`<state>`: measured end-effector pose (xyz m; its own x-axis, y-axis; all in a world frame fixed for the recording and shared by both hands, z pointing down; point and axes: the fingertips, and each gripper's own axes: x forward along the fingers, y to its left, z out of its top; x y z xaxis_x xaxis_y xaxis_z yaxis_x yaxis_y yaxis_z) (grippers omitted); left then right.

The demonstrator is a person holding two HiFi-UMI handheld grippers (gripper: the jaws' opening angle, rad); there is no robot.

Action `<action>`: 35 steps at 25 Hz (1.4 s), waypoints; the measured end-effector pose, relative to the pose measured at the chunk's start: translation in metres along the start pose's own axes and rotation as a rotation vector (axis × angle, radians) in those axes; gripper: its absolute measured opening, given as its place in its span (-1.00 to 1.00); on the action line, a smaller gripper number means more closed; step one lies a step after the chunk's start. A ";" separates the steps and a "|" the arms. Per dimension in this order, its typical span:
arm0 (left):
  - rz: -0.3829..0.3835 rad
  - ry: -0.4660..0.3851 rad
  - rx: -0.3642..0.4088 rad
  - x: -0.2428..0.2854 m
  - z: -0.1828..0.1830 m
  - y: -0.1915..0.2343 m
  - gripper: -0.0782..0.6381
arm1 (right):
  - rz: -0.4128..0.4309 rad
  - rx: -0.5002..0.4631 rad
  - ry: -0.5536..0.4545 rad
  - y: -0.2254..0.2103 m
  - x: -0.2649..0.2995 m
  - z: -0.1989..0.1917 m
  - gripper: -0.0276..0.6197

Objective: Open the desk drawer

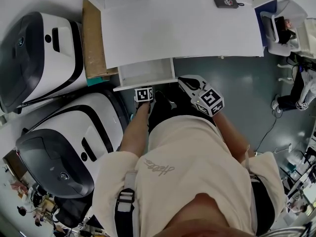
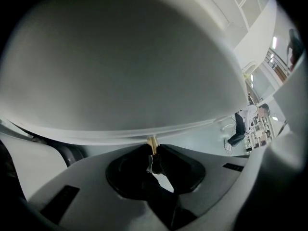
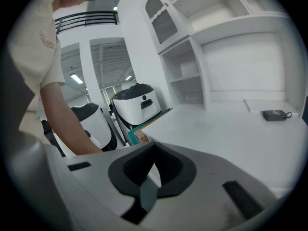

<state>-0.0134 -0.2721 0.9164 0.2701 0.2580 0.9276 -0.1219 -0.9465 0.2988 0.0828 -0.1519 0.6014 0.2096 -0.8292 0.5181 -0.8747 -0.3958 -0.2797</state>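
The white desk [image 1: 187,28] fills the top of the head view. Its drawer [image 1: 146,73] stands pulled out under the desk's left end, and its inside looks bare. My left gripper [image 1: 144,97] is at the drawer's front edge, pointing steeply down. In the left gripper view the drawer front [image 2: 120,61] fills the picture, and the left gripper [image 2: 153,150] is shut on the small brass drawer knob [image 2: 152,141]. My right gripper [image 1: 205,97] hangs to the right of the drawer, touching nothing. In its own view the right gripper [image 3: 153,166] is shut, with nothing between its jaws.
Two big white-and-black machines [image 1: 39,53] [image 1: 64,147] stand close on the left of the drawer. A brown board [image 1: 93,38] leans against the desk's left side. A small black device [image 1: 227,2] lies on the desk top. White shelves [image 3: 192,47] rise behind the desk.
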 end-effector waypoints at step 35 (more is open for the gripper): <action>-0.071 -0.027 0.018 -0.017 -0.043 -0.014 -0.57 | -0.138 0.092 -0.006 0.058 -0.034 -0.063 -0.92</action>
<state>-0.0576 -0.2551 0.9063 0.3036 0.3197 0.8976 -0.0847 -0.9292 0.3596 -0.0020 -0.1215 0.6183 0.3280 -0.7666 0.5521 -0.7936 -0.5406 -0.2792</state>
